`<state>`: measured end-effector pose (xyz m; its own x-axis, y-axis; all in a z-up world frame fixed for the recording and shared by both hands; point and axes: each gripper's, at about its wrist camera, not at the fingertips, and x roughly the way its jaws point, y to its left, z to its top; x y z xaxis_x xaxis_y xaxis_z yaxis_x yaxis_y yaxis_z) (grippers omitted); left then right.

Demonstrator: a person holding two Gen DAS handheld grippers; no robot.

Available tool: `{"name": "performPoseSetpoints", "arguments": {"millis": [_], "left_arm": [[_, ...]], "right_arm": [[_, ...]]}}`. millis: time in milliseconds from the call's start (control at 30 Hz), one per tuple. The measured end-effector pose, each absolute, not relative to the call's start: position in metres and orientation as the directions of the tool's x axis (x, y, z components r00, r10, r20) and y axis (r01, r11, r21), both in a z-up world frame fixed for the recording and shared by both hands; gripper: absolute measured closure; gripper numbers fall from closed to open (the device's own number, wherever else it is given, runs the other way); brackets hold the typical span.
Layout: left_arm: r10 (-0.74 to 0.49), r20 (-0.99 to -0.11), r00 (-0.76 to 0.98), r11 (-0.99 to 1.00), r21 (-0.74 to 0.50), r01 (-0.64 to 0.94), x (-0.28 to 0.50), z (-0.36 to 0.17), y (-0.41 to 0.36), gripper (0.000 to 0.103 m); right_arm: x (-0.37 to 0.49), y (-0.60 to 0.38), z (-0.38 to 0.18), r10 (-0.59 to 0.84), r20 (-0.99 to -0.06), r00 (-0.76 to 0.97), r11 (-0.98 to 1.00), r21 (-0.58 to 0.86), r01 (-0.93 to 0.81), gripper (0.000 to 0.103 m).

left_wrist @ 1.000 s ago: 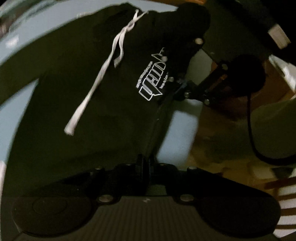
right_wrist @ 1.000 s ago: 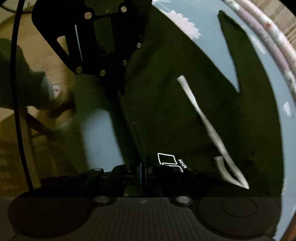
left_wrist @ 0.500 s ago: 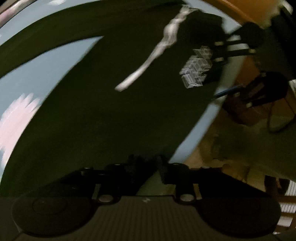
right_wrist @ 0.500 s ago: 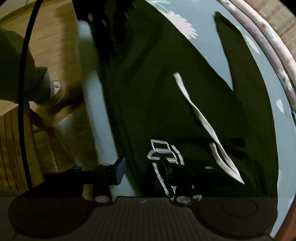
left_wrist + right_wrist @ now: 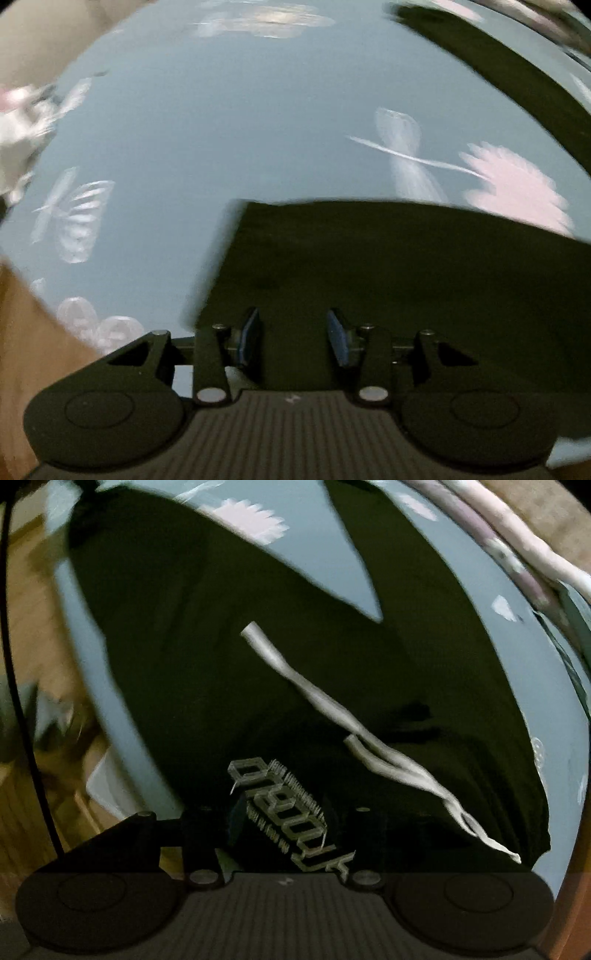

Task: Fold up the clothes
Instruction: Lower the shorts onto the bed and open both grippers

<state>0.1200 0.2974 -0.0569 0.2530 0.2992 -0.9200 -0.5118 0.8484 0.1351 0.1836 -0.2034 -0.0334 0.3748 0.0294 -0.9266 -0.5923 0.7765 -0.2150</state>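
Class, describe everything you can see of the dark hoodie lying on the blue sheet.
The hoodie is dark, almost black, of soft matte cloth. It lies spread flat on the sheet, front side up. A white printed logo sits on the chest, and two pale flat drawstrings trail across it, one overlapping the other. One sleeve stretches away from the body. In the left wrist view a straight edge and corner show. Neither claw visibly grips it.
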Motion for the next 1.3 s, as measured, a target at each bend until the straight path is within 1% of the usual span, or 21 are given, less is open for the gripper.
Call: {"name": "performPoseSetpoints", "arguments": {"millis": [67,100,133,300,367,400,500,533,567,600,633,700,733,767,833,1067,1267,1300], "left_arm": [[0.331,-0.906,0.265,0.829,0.146,-0.539,0.115,-0.061,0.317,0.059],[0.333,-0.902,0.274,0.827,0.14,-0.544,0.114,-0.062,0.32,0.056],[0.328,-0.902,0.282,0.829,0.131,-0.544,0.112,-0.064,0.325,0.054],[0.301,-0.905,0.301,0.848,0.11,-0.518,0.112,-0.08,0.337,0.05],[0.314,-0.902,0.297,0.842,0.119,-0.527,0.113,-0.086,0.337,0.042],[0.335,-0.896,0.293,0.832,0.136,-0.537,0.112,-0.087,0.335,0.035],[0.366,-0.889,0.275,0.815,0.163,-0.556,0.113,-0.089,0.327,0.035],[0.374,-0.888,0.266,0.812,0.175,-0.557,0.116,-0.089,0.323,0.04],[0.382,-0.888,0.257,0.809,0.186,-0.558,0.118,-0.089,0.318,0.041],[0.379,-0.89,0.252,0.812,0.189,-0.553,0.121,-0.089,0.312,0.048],[0.374,-0.894,0.248,0.816,0.19,-0.546,0.125,-0.089,0.305,0.062],[0.348,-0.907,0.237,0.824,0.175,-0.538,0.129,-0.089,0.299,0.072],[0.338,-0.913,0.227,0.826,0.172,-0.537,0.13,-0.089,0.298,0.078],[0.319,-0.922,0.222,0.826,0.155,-0.542,0.132,-0.089,0.3,0.081],[0.293,-0.93,0.221,0.828,0.132,-0.544,0.133,-0.085,0.302,0.083],[0.309,-0.919,0.246,0.834,0.137,-0.534,0.128,-0.058,0.301,0.083],[0.33,-0.919,0.214,0.832,0.177,-0.525,0.12,-0.054,0.304,0.083],[0.332,-0.92,0.207,0.83,0.181,-0.528,0.118,-0.054,0.306,0.083]], "right_arm": [[0.194,-0.197,-0.03,0.04,-0.925,0.378,0.805,-0.194,-0.561,0.047],[0.199,-0.194,-0.029,0.046,-0.925,0.378,0.813,-0.185,-0.552,0.047],[0.204,-0.19,-0.028,0.053,-0.924,0.378,0.818,-0.176,-0.547,0.047],[0.221,-0.17,-0.026,0.065,-0.915,0.399,0.805,-0.188,-0.563,0.047],[0.226,-0.164,-0.025,0.069,-0.91,0.408,0.8,-0.194,-0.567,0.047],[0.228,-0.161,-0.024,0.07,-0.908,0.413,0.799,-0.197,-0.569,0.047],[0.235,-0.155,-0.027,0.072,-0.905,0.42,0.803,-0.197,-0.562,0.046],[0.237,-0.153,-0.028,0.073,-0.904,0.42,0.806,-0.194,-0.559,0.046],[0.239,-0.15,-0.028,0.076,-0.904,0.42,0.809,-0.19,-0.556,0.046],[0.24,-0.148,-0.028,0.081,-0.904,0.42,0.811,-0.185,-0.555,0.046],[0.241,-0.146,-0.028,0.088,-0.903,0.421,0.812,-0.18,-0.555,0.046],[0.242,-0.142,-0.026,0.099,-0.901,0.423,0.812,-0.172,-0.557,0.046],[0.242,-0.14,-0.026,0.103,-0.9,0.424,0.81,-0.172,-0.561,0.046],[0.242,-0.139,-0.026,0.106,-0.898,0.426,0.808,-0.173,-0.564,0.046],[0.242,-0.137,-0.026,0.104,-0.896,0.432,0.804,-0.18,-0.567,0.046],[0.246,-0.147,-0.026,0.076,-0.896,0.438,0.816,-0.197,-0.544,0.046],[0.246,-0.153,-0.026,0.062,-0.894,0.443,0.821,-0.207,-0.532,0.046],[0.247,-0.154,-0.025,0.061,-0.894,0.443,0.822,-0.207,-0.53,0.044]]}}
